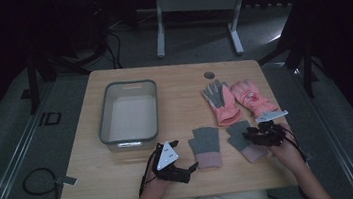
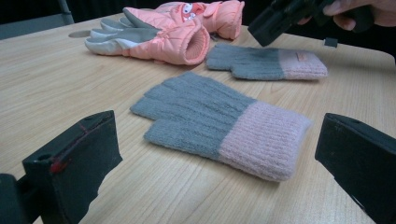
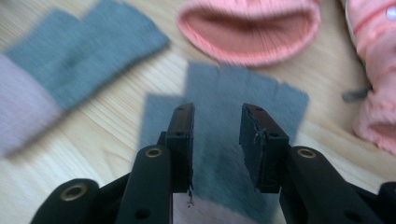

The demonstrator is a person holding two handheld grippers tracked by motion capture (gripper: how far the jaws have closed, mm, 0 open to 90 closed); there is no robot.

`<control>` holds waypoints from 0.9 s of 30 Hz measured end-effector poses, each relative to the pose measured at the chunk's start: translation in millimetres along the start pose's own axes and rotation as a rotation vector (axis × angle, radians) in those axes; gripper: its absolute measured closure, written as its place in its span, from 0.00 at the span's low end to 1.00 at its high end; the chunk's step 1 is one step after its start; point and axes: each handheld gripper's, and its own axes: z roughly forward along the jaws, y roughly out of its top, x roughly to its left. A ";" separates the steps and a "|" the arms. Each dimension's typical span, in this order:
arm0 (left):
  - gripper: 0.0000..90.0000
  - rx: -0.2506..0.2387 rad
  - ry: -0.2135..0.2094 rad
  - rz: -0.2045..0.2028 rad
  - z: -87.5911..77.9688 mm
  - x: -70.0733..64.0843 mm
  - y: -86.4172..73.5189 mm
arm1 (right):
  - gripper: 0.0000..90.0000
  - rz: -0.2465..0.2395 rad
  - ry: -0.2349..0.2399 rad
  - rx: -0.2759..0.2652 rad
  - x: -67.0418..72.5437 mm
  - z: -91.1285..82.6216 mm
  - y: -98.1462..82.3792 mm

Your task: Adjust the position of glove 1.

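Right tongs [image 3: 217,135] parted over grey glove [image 3: 233,93] — nothing gripped

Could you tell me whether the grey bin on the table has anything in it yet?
Empty: the grey bin shows a bare pale floor in the high view.

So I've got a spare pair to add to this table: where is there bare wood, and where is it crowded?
Free: the strip left of the grey bin, the front left corner of the table, and the patch between the bin and the pink ski gloves. Crowded: front right, where the knit gloves lie with the left gripper and right gripper by them.
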 end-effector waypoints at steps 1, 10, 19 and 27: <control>0.00 -0.001 0.001 0.003 -0.1 0.0 0.0 | 0.72 -0.009 -0.007 0.010 -1.2 2.0 -1.2; 0.00 -0.001 0.000 0.003 -0.1 0.0 -0.1 | 0.76 -0.022 -0.013 0.065 -2.4 20.4 -10.2; 0.00 -0.005 0.010 0.005 -0.5 0.1 -0.3 | 0.93 0.006 -0.035 0.075 1.9 20.2 -8.3; 0.00 -0.003 0.017 0.008 -0.4 -0.6 -0.2 | 0.95 0.096 -0.108 0.011 13.1 -8.7 -0.9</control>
